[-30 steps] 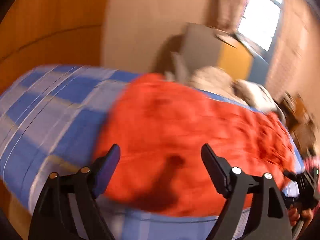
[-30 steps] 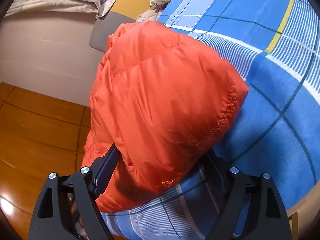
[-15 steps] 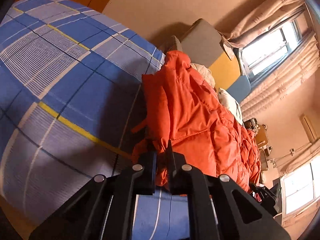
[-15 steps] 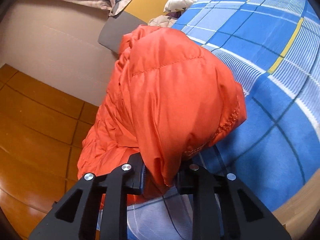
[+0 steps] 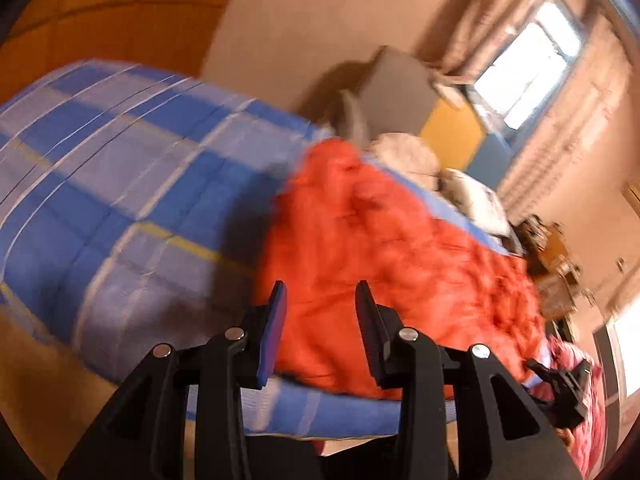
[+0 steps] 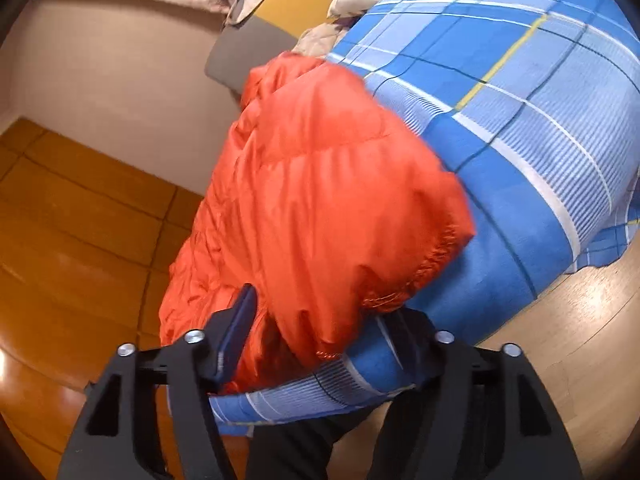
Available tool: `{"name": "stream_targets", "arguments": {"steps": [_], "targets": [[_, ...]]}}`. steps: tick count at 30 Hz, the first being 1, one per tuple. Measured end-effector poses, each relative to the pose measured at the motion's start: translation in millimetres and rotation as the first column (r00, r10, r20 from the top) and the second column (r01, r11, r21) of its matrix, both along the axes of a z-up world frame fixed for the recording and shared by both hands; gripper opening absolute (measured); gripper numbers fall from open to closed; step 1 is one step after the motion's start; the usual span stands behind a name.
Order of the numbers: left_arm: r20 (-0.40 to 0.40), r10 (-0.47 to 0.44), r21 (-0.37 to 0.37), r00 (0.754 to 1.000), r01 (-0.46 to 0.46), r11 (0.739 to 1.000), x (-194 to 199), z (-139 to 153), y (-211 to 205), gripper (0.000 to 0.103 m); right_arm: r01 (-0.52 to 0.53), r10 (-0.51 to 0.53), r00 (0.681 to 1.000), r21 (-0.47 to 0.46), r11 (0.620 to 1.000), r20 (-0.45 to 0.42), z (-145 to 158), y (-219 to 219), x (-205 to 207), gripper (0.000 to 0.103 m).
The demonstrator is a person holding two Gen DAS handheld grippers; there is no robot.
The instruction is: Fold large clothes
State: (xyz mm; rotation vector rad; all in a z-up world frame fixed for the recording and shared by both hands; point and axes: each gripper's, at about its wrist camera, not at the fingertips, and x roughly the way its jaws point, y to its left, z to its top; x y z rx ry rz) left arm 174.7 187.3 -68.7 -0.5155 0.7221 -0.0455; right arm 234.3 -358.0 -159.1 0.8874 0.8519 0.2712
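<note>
Both grippers have let go since half a second ago, when each was pinched shut on orange fabric. Left gripper (image 5: 320, 300): jaws now part-way apart, nothing between them, held just off the near edge of the orange down jacket (image 5: 384, 256). Left view is motion-blurred. Right gripper (image 6: 320, 320): jaws spread wide. Its left finger (image 6: 236, 332) shows a blue pad beside the jacket's hanging side; the right finger is mostly hidden under the jacket's stitched hem (image 6: 420, 276), so contact there cannot be told.

Jacket (image 6: 320, 184) lies on the blue plaid quilt (image 6: 520, 128) of the bed. In the right view it fills the centre of the frame as a puffed mound, its left side draping over the bed edge toward the orange-brown wood floor (image 6: 72, 216) at lower left. In the left view it runs from lower centre off to the right.

Quilt (image 5: 120, 184) takes up the left half of the left view, with white and yellow stripes.

Farther back, left view: a pale bundle of bedding (image 5: 408, 152) and a white pillow (image 5: 476, 200) beyond the jacket. A grey and yellow headboard (image 5: 400, 92) stands behind them, upper centre. Bright window (image 5: 524, 68) with curtains at upper right. Pink garment (image 5: 580, 384) at lower right edge, blurred.
</note>
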Motion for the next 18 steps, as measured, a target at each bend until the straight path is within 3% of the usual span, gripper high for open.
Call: {"name": "stream_targets", "arguments": {"steps": [4,7,13,14,18], "targets": [[0.038,-0.121,-0.005,0.992,0.121,0.993,21,11,-52,0.034,0.049,-0.049,0.999,0.057,0.997,-0.002,-14,-4,8,0.075],[0.052,-0.219,0.052,0.974,0.216,0.975,45,16,-100,0.034,0.081,-0.081,0.997,0.079,0.994,-0.006,-22,-6,15,0.079],[-0.031,-0.304,0.133,0.952,0.305,0.943,84,-2,-155,0.034,0.091,-0.091,0.996,0.082,0.993,0.0,-20,1,34,0.079],[-0.055,-0.319,0.124,0.946,0.324,0.938,90,-10,-160,0.034,0.09,-0.09,0.996,0.08,0.993,0.001,-20,3,33,0.078],[-0.078,-0.307,0.13,0.949,0.315,0.94,100,-23,-166,0.034,0.085,-0.087,0.996,0.049,0.995,0.025,-11,3,40,0.049]]}}
